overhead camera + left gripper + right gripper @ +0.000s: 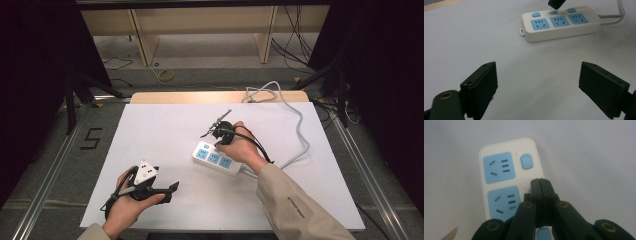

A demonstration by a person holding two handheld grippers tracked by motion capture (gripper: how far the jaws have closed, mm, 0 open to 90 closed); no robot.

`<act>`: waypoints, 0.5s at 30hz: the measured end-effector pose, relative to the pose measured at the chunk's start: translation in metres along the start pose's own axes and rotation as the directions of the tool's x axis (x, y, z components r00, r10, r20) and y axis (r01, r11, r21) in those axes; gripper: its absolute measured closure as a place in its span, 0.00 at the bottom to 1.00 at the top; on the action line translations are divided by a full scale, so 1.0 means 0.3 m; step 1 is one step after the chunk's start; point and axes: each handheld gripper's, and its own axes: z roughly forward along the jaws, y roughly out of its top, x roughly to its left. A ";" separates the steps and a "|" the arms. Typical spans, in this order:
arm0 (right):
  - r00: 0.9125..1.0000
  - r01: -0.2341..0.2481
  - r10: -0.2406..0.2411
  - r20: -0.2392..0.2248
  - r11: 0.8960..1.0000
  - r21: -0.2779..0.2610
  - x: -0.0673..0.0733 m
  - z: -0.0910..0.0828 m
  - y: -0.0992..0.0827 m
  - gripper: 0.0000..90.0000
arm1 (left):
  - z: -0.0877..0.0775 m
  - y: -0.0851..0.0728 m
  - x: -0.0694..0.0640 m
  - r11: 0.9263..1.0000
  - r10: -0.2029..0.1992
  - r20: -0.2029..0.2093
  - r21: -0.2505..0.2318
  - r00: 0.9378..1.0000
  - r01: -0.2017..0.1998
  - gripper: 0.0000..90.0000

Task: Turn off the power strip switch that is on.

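Closed right gripper [541,182] pressing the middle switch of a power strip [216,158]

The strip lay flat near the table's [150,130] centre, its cord [298,130] trailing to the far edge; it looked rigid, smooth plastic and fairly light, so it might slide, best steadied by its long sides. The right hand angled the tips down onto it; the left gripper [539,85] rested low, well apart, jaws wide and empty

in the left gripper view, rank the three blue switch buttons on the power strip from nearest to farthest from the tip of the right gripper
1. Middle button: directly under the right gripper, whose shut fingers point down at it; whether they touch, I cannot tell.
2. Right-hand button: just beside it, toward the cable end.
3. Left-hand button: slightly farther, at the strip's free end.
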 end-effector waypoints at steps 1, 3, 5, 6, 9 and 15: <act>1.000 0.000 0.000 -0.003 1.000 0.003 0.001 0.003 0.000 1.00 | 0.000 0.000 0.001 1.000 -0.001 0.000 0.000 1.000 0.001 0.17; 1.000 -0.003 0.003 -0.003 1.000 0.009 -0.001 0.007 0.001 1.00 | 0.000 0.000 0.001 1.000 -0.001 0.001 -0.001 1.000 0.001 0.16; 1.000 -0.007 0.007 -0.003 1.000 0.014 -0.001 0.011 0.002 1.00 | 0.000 0.000 0.001 1.000 0.000 0.001 -0.001 1.000 0.000 0.17; 1.000 -0.003 0.003 -0.003 1.000 0.019 -0.002 0.013 0.003 1.00 | 0.000 0.000 0.000 1.000 0.001 0.001 0.000 1.000 -0.001 0.16; 1.000 0.000 0.001 -0.009 1.000 0.023 -0.003 0.016 0.004 1.00 | 0.001 0.000 0.000 1.000 0.001 0.002 0.001 1.000 -0.001 0.17; 1.000 -0.002 0.002 -0.011 0.999 0.036 -0.001 0.017 0.012 1.00 | 0.000 0.000 -0.001 1.000 0.002 0.002 0.001 1.000 -0.002 0.16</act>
